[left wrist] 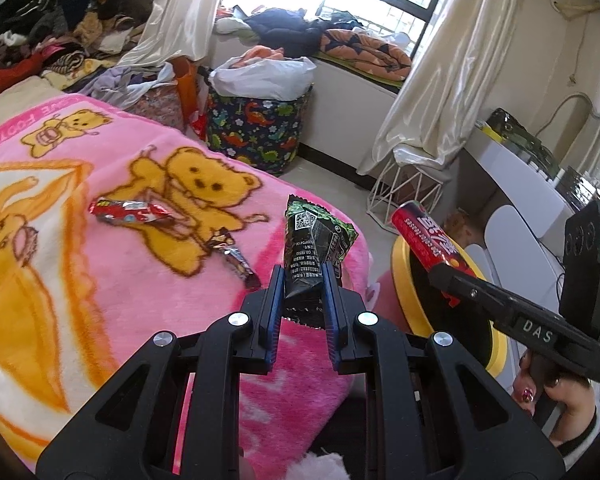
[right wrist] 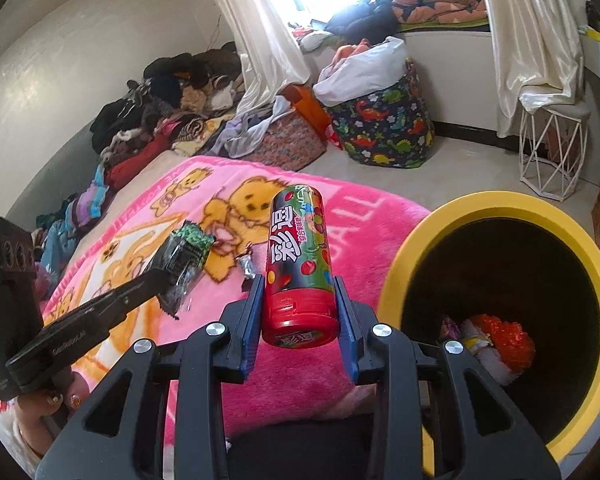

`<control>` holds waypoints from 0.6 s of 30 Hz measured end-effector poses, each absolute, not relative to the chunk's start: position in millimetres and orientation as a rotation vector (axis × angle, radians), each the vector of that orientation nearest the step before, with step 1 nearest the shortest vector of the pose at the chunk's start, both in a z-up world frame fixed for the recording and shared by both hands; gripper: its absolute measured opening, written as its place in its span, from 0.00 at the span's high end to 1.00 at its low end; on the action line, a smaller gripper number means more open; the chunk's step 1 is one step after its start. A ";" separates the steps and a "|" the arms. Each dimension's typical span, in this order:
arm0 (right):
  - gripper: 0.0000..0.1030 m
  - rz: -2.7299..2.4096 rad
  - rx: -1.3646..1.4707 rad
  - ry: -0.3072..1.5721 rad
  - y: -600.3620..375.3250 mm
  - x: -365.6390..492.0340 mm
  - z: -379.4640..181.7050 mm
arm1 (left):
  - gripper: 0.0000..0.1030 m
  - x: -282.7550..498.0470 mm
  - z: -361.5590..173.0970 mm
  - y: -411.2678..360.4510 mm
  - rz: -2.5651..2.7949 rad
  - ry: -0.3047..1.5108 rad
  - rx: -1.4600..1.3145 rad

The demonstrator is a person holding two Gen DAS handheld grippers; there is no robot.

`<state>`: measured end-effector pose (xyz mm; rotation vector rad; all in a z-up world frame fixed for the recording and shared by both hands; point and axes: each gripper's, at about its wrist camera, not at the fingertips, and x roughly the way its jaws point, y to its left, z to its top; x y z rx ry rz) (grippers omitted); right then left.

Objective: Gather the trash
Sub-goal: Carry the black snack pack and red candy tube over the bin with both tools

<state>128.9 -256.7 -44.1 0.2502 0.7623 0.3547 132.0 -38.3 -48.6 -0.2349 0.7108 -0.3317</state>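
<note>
My left gripper [left wrist: 302, 280] is shut on a black and green snack wrapper [left wrist: 312, 240], held above the pink bear blanket [left wrist: 100, 264]; the wrapper also shows in the right wrist view [right wrist: 186, 258]. My right gripper [right wrist: 300, 292] is shut on a red candy tube [right wrist: 298, 264], held just left of the yellow-rimmed trash bin [right wrist: 512, 208]; the tube [left wrist: 424, 236] and the bin [left wrist: 410, 288] also show in the left wrist view. A red wrapper [left wrist: 130, 212] and a small dark wrapper [left wrist: 236, 258] lie on the blanket. The bin holds some trash [right wrist: 496, 340].
A dinosaur-print basket [left wrist: 256, 128] with a white bag stands on the floor by the window. A white wire stool [right wrist: 552, 152] stands at the right. Piles of clothes [right wrist: 160, 108] lie along the wall. A white desk [left wrist: 528, 176] is at the right.
</note>
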 end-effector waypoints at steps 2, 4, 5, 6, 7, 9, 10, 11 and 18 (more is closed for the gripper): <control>0.70 0.341 0.255 0.754 -261.8 127.4 -42.8 | 0.87 131.2 -47.0 -44.0 -0.344 0.708 -0.226; 0.70 0.330 0.267 0.748 -267.9 125.4 -41.7 | 0.87 130.5 -45.7 -50.1 -0.357 0.706 -0.216; 0.70 0.324 0.270 0.746 -271.2 125.2 -41.3 | 0.87 129.8 -45.0 -52.3 -0.362 0.705 -0.213; 0.70 0.317 0.275 0.743 -274.6 125.1 -40.9 | 0.87 129.0 -44.4 -54.9 -0.366 0.705 -0.209; 0.70 0.312 0.280 0.742 -277.0 125.2 -40.5 | 0.87 128.5 -43.7 -58.6 -0.374 0.704 -0.204; 0.70 0.300 0.290 0.738 -283.8 124.1 -40.2 | 0.87 127.1 -42.6 -63.4 -0.383 0.701 -0.195; 0.70 0.293 0.296 0.736 -287.5 123.6 -40.0 | 0.87 126.7 -42.1 -66.5 -0.389 0.701 -0.190; 0.70 0.287 0.298 0.734 -288.8 122.4 -40.0 | 0.87 126.2 -41.9 -69.3 -0.394 0.700 -0.186; 0.70 0.233 0.307 0.717 -307.3 118.0 -37.8 | 0.87 123.3 -40.4 -86.4 -0.428 0.699 -0.157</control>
